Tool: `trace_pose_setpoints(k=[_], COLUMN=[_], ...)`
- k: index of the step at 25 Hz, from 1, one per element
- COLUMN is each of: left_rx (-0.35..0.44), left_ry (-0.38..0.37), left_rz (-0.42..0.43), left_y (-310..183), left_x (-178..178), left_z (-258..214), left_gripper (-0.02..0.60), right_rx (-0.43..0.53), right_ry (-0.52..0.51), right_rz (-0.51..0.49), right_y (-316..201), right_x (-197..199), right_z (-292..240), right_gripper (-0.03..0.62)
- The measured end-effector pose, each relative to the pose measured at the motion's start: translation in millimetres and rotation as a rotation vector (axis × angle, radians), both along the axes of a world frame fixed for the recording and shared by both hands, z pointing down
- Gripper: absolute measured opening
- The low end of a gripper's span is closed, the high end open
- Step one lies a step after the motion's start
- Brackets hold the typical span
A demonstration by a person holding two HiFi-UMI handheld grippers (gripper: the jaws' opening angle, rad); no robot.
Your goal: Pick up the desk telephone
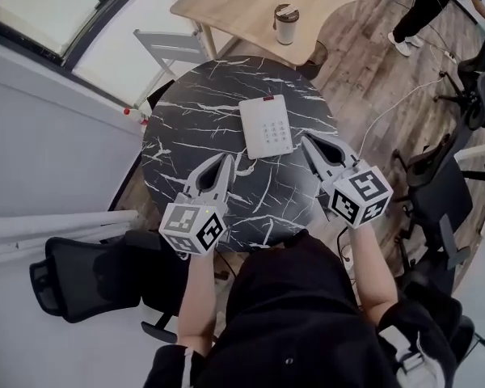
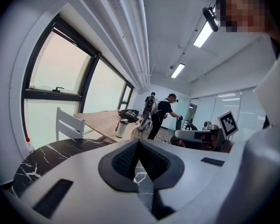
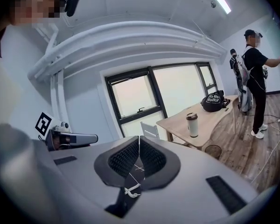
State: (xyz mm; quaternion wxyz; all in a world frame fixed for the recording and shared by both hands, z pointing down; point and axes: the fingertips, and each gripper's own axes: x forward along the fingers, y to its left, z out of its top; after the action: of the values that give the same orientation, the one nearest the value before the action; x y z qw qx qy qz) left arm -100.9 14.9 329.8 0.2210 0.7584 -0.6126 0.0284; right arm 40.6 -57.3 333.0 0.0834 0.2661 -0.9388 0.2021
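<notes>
The white desk telephone (image 1: 266, 126) lies flat, keypad up, on the far half of a round black marble table (image 1: 186, 120). My left gripper (image 1: 226, 162) hovers over the table just left of and nearer than the phone's near left corner, jaws shut and empty. My right gripper (image 1: 306, 141) is beside the phone's near right corner, also shut with nothing in it. In the left gripper view the jaws (image 2: 139, 143) meet above the table (image 2: 51, 155). The right gripper view shows its pads pressed together (image 3: 139, 139); the phone is hidden there.
A wooden table (image 1: 242, 6) with a lidded cup (image 1: 286, 24) stands beyond, with a white chair (image 1: 171, 51) between it and the marble table. Office chairs stand at the left (image 1: 81, 277) and right (image 1: 436, 184). A white cable (image 1: 388, 107) crosses the floor. A person (image 3: 256, 73) stands far off.
</notes>
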Motion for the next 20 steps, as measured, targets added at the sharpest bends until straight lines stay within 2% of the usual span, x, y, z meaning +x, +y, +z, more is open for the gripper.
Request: trace_pose_setpoints(k=[11, 20], left_rx=[-0.062, -0.148], left_ry=[-0.006, 0.017], left_rz=[-0.075, -0.076], left_y=[-24.7, -23.9], left_x=[12.1, 23.4], left_z=[21.3, 54.5], left_gripper=[0.015, 0.015], right_rx=[-0.069, -0.141], right_ry=[0.01, 0.052], right_rz=[-0.091, -0.11], right_y=[-36.0, -39.4], right_x=[-3.0, 0.7], right_z=[31.4, 67.5], right_gripper=[0.032, 0.032])
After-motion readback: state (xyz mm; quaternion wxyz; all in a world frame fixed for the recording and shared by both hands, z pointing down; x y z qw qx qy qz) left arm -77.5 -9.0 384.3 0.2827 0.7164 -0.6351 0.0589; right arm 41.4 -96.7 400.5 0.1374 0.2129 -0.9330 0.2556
